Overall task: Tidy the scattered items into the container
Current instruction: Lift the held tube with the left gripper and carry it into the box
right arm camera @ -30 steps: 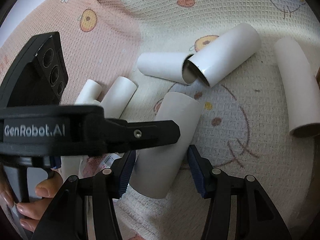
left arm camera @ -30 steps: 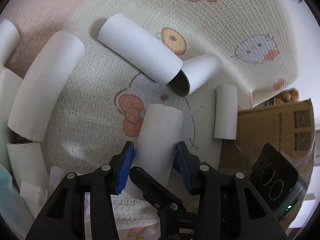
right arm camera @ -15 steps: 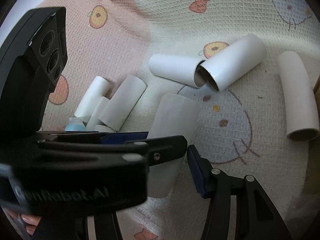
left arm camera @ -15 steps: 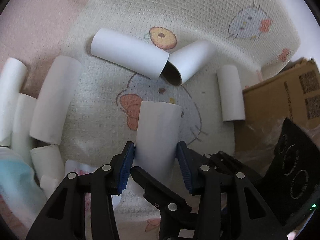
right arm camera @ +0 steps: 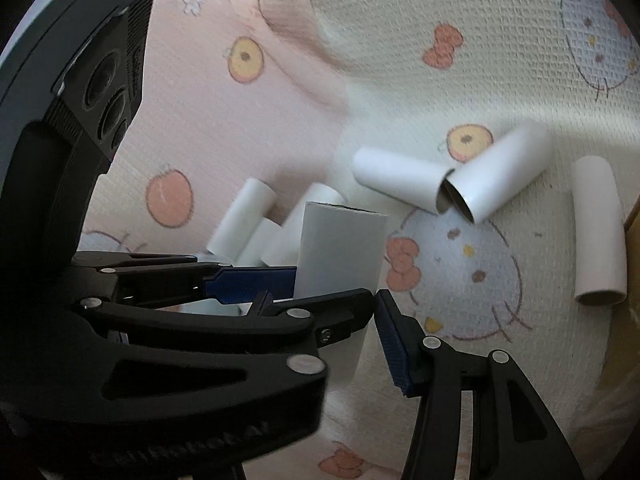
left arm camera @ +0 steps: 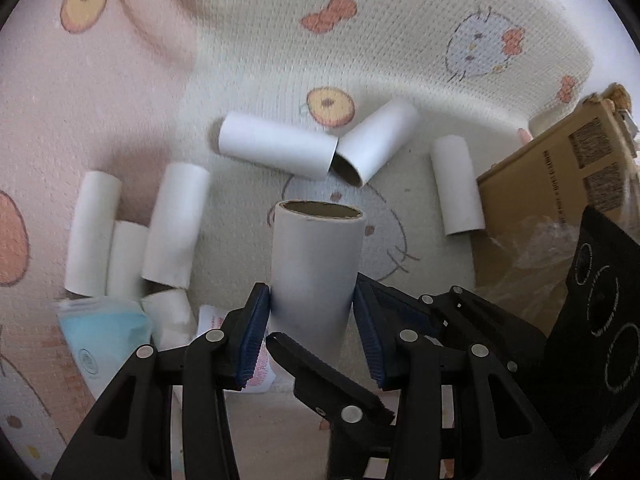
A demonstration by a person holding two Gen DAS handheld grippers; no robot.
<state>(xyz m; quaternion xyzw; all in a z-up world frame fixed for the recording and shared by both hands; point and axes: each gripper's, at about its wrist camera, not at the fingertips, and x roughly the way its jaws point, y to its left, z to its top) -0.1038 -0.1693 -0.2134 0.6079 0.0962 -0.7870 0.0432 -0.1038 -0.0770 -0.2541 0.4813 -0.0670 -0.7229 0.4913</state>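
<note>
A white cardboard tube [left arm camera: 316, 256] is off the blanket, its open end pointing away from the camera. My left gripper [left arm camera: 310, 308] is shut on it, blue pads pressing both sides. The same tube [right arm camera: 340, 248] also stands between the jaws of my right gripper [right arm camera: 320, 312]. Its visible pad [right arm camera: 394, 344] sits a sliver away from the tube. Its other finger is hidden behind the left gripper [right arm camera: 334, 286]. The cardboard box [left arm camera: 560, 184] lies at the right.
Loose tubes lie on the patterned blanket [left arm camera: 400, 40]: two touching end to end [left arm camera: 276, 150], one beside the box [left arm camera: 458, 188], several clustered at the left [left arm camera: 176, 220]. A pale blue packet [left arm camera: 104, 328] lies below that cluster.
Both grippers have risen with the tube between them. The tube has left the blanket and tipped until its open end shows. The blanket and loose tubes look farther off.
</note>
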